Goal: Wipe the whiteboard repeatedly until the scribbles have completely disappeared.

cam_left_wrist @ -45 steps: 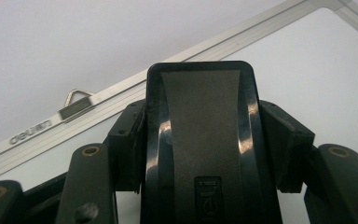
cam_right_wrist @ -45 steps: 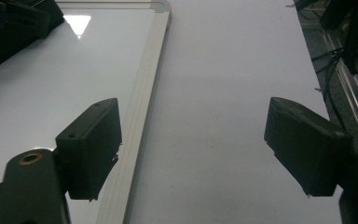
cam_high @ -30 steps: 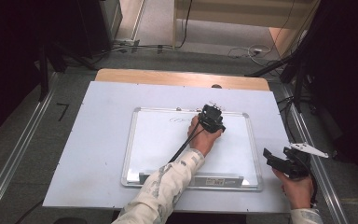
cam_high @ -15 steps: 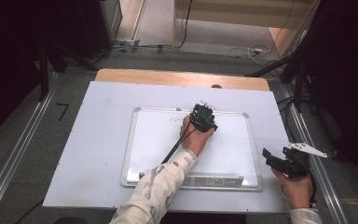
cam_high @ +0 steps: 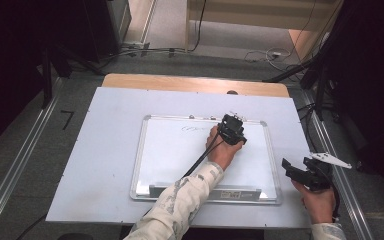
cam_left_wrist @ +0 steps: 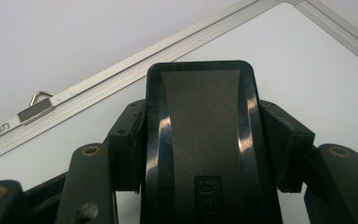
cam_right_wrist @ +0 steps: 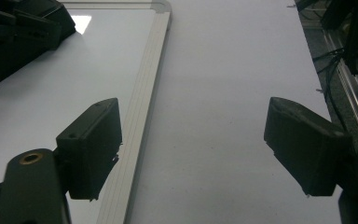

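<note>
1. My left gripper (cam_high: 231,131) sits over the upper right part of the whiteboard (cam_high: 175,160), the hand wrapped round its body and the cable trailing back along the patterned sleeve (cam_high: 180,200).
2. In the left gripper view its jaws are clamped on a black eraser (cam_left_wrist: 199,135), one pad against each long side; the eraser stands up between them, its dark felt face turned to the camera.
3. Just beyond the eraser's top edge runs the board's aluminium frame (cam_left_wrist: 121,77), with a small metal hanger clip (cam_left_wrist: 36,106) up and to the left of the gripper.
4. Some faint writing (cam_high: 194,128) lies on the board just to the left of this gripper, close beside the hand.
5. My right gripper (cam_high: 300,174) is held off the board's right edge, over the pale table (cam_high: 105,150), well apart from the left one.
6. In the right gripper view its jaws stand wide apart with nothing between them; bare table lies under the gap, and the board's frame passes just beside the left pad (cam_right_wrist: 93,144).
7. At the top left of that view I can see part of the left gripper's dark body (cam_right_wrist: 23,32) over the board.
</note>
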